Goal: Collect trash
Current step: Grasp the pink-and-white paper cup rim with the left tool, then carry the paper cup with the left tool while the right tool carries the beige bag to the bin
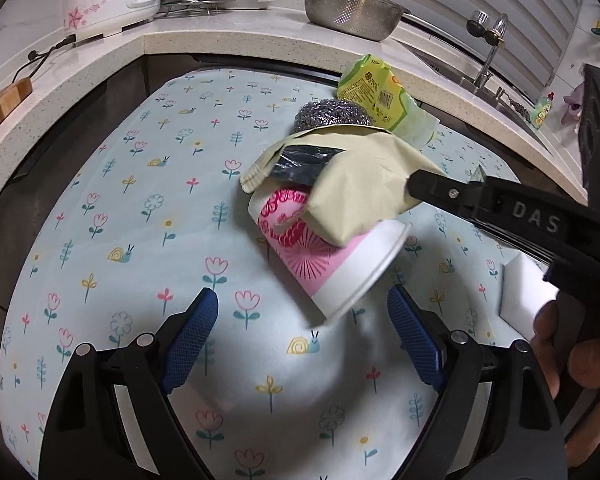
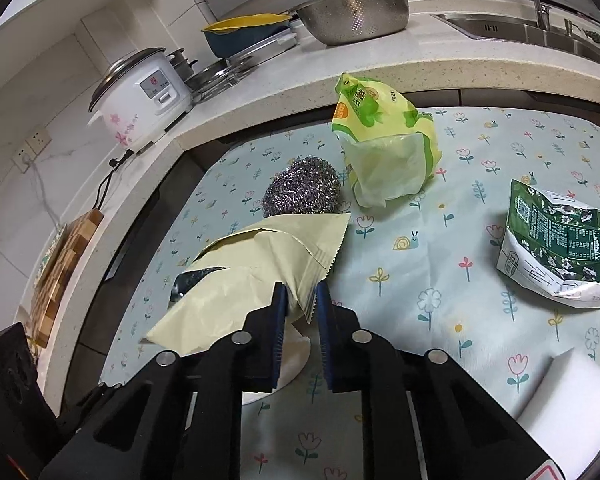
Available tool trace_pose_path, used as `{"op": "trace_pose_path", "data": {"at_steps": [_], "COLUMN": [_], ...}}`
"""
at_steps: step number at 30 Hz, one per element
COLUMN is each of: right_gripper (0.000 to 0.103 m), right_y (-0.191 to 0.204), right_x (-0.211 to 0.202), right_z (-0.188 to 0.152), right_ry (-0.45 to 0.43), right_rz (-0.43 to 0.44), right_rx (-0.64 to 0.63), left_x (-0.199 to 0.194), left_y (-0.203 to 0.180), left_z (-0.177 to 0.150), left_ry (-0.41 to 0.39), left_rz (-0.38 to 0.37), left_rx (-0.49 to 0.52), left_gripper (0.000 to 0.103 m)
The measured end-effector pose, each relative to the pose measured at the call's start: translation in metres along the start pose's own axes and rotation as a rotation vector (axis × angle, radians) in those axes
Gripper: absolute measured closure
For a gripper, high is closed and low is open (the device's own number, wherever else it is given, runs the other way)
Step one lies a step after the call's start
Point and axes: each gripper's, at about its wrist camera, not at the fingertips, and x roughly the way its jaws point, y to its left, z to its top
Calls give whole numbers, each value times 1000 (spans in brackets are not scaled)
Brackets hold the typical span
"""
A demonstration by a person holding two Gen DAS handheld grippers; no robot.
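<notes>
The right gripper (image 2: 300,296) pinches the pale yellow wrapper (image 2: 256,272) by its near crimped edge, its length running far-left over the pink paper cup (image 1: 320,256). The left gripper (image 1: 304,320), jaws wide and empty, sits nearest that tipped cup, just beyond its fingertips.

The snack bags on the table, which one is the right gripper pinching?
The pale yellow bag, lying across the pink paper cup. The right gripper pinches its serrated edge; the lime-green bag and dark green bag lie untouched.
</notes>
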Motion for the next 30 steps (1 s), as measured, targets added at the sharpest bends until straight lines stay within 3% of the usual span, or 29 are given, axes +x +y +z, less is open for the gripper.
{"op": "trace_pose_path", "data": {"at_steps": [6,13,15,21,30], "right_gripper": [94,94,94,94,94], "right_y": [-8,-11,-11,-18,-28], "right_x": [-15,-46,-56,-87,-155], "right_z": [5,8,9,10,8], "right_ry": [-56,-119,-138,-186,-280], "right_rz": [17,32,33,23,-4], "right_rx": [21,22,24,43,49], "left_x": [14,18,13,-11,-54], "left_y": [-6,-11,-13,-28,-71], "left_z": [7,9,9,13,19], "left_ry": [5,23,15,-28,-99], "left_rz": [8,10,11,5,-39], "left_rx": [13,20,26,49,106], "left_gripper": [40,85,91,98,98]}}
